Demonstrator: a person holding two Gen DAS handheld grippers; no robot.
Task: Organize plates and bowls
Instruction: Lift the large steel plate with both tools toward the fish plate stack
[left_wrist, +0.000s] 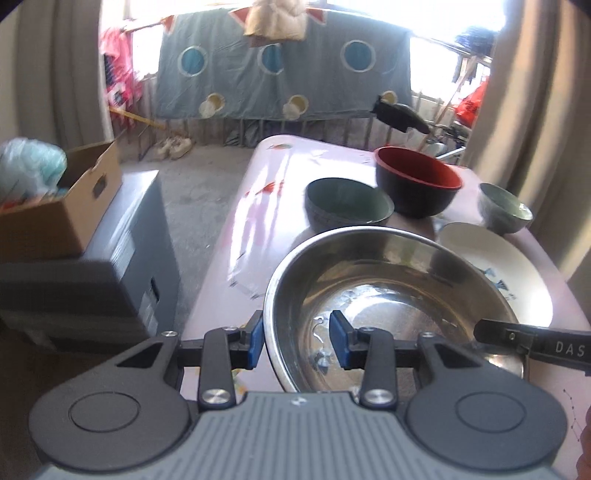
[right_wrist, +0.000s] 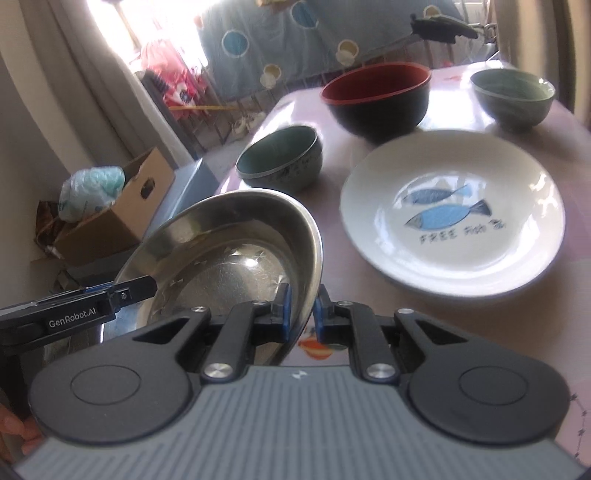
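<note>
Nearest to us is the steel bowl (left_wrist: 391, 295), round, shiny and scratched, its near rim cut off behind both gripper bodies. Our left gripper (left_wrist: 297, 338) straddles that rim with one blue pad (left_wrist: 255, 338) outside and one inside; there is a clear gap around the thin wall, so we cannot tell whether it grips. Our right gripper (right_wrist: 302, 312) has its blue pads pressed close on the opposite rim, holding the bowl tilted over the pink table (right_wrist: 461, 325); whether the base touches the table is hidden.

Just beside the bowl lies a glossy white plate (right_wrist: 452, 214) printed with two blue fish, partly hidden behind the bowl in the left view. Beyond stand a dull green bowl (right_wrist: 280, 157), a large black bowl (right_wrist: 378, 98) with a red inside, and a small pale green bowl (right_wrist: 513, 94). Off the table's left edge, a cardboard box (left_wrist: 70, 199) sits on a grey case, blurred.
</note>
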